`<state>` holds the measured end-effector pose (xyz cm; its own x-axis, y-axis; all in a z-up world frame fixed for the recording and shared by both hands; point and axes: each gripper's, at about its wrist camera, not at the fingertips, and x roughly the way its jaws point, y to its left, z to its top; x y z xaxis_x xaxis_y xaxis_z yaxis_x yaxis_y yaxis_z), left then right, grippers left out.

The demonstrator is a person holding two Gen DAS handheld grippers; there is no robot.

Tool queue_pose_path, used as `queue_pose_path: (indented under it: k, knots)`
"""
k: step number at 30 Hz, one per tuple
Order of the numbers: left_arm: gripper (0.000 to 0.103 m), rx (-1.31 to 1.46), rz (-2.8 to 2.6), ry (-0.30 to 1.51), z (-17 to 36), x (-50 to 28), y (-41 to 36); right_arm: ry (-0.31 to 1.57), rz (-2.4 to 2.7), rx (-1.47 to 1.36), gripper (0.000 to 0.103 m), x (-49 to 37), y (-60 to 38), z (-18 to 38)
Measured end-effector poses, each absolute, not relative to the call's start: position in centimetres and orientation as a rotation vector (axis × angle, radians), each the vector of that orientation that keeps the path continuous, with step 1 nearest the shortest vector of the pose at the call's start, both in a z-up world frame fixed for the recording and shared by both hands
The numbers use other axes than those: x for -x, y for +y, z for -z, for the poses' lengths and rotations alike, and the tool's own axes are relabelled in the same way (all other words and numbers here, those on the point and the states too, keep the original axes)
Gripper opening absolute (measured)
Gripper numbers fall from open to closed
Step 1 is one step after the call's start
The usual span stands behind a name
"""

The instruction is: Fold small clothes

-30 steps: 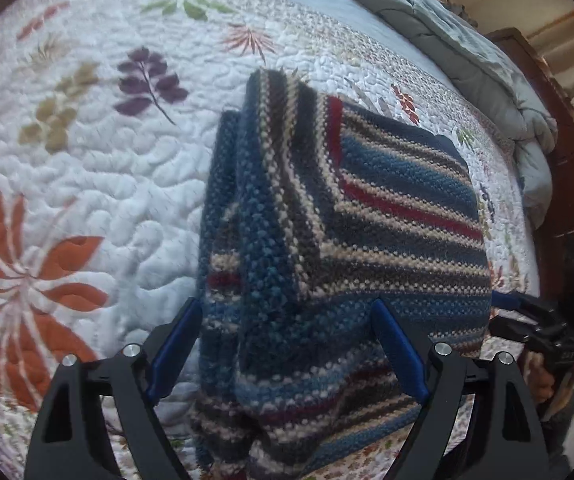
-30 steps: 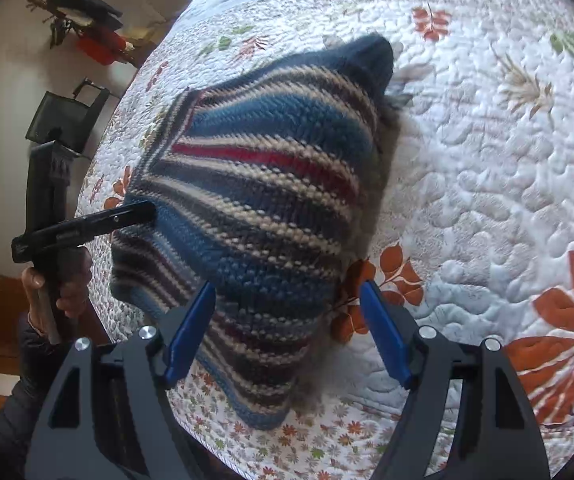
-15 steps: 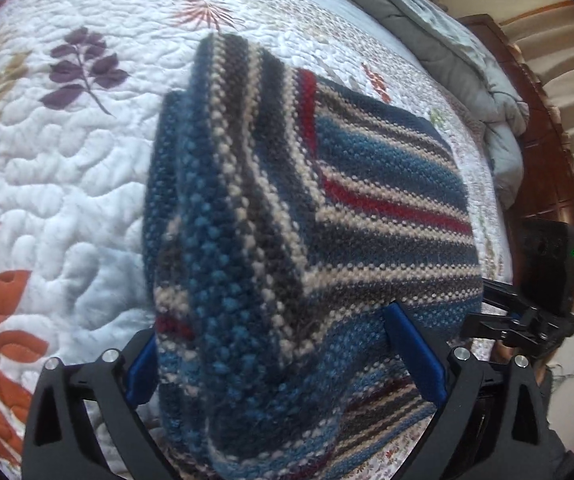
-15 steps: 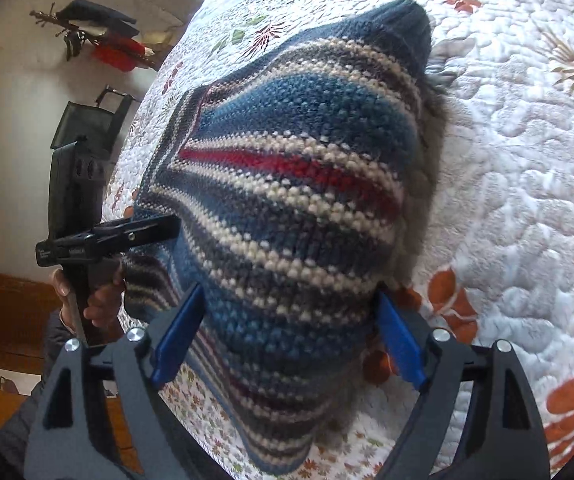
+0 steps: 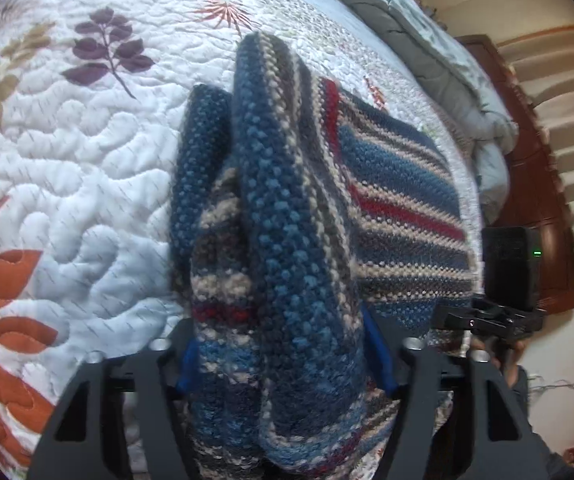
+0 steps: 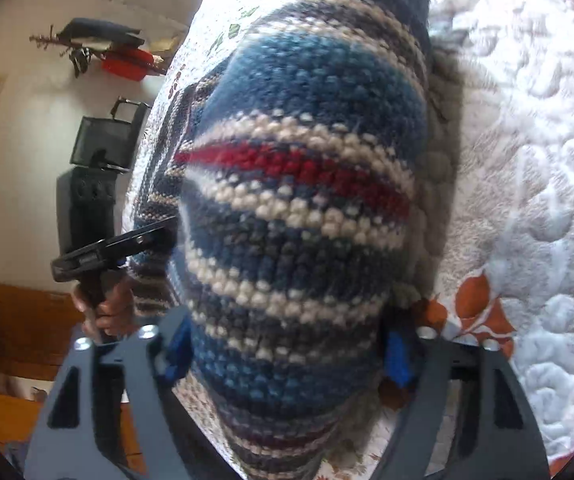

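Striped knitted sweater (image 5: 287, 240), blue, cream, grey and red, partly folded, lying on a white quilt (image 5: 67, 184) with leaf prints, near the edge of the bed. Left gripper (image 5: 277, 360) low over the near corner, jaws just closing, thick bunched layers filling the gap and meeting both blue pads: clamped on the sweater. Right gripper (image 6: 287, 354) at the other near corner, jaws likewise just closing, knit wedged between both pads: gripping too. Probably soft, thick and floppy, moderately heavy for its size, stretchy, not slippery, not fragile. Best taken at the two near corners through every layer, deep enough that no single layer slides free when lifted.
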<state>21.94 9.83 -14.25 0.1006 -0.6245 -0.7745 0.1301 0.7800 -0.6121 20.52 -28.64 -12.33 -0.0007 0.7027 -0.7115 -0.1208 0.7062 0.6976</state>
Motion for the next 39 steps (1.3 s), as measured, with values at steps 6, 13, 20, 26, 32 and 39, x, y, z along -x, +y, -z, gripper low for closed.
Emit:
queue_pose_path:
  k: [6, 13, 20, 26, 32, 39]
  knots:
    - [0.043, 0.417, 0.567, 1.334, 12.2, -20.8, 7.0, 1.381, -0.689, -0.468, 0.058, -19.5, -29.4, 9.6]
    - [0.041, 0.413, 0.659, 1.288, 9.1, -20.3, 0.6, 1.300, -0.649, -0.413, 0.057, -18.0, -35.0, 5.4]
    - [0.041, 0.414, 0.748, 1.252, 8.6, -20.6, -7.5, 1.243, -0.589, -0.424, 0.058, -18.0, -43.8, 4.6]
    - [0.046, 0.453, 0.722, 1.333, 14.2, -20.5, -9.0, 1.316, -0.577, -0.523, 0.062, -18.3, -48.1, 11.5]
    - [0.056, 0.454, 0.681, 1.286, 13.5, -18.5, -6.6, 1.262, -0.593, -0.544, 0.074, -16.9, -48.6, 11.6]
    - [0.064, 0.317, 0.547, 1.175, 10.3, -12.8, -6.0, 1.277, -0.597, -0.568, 0.076, -12.7, -49.8, 10.4]
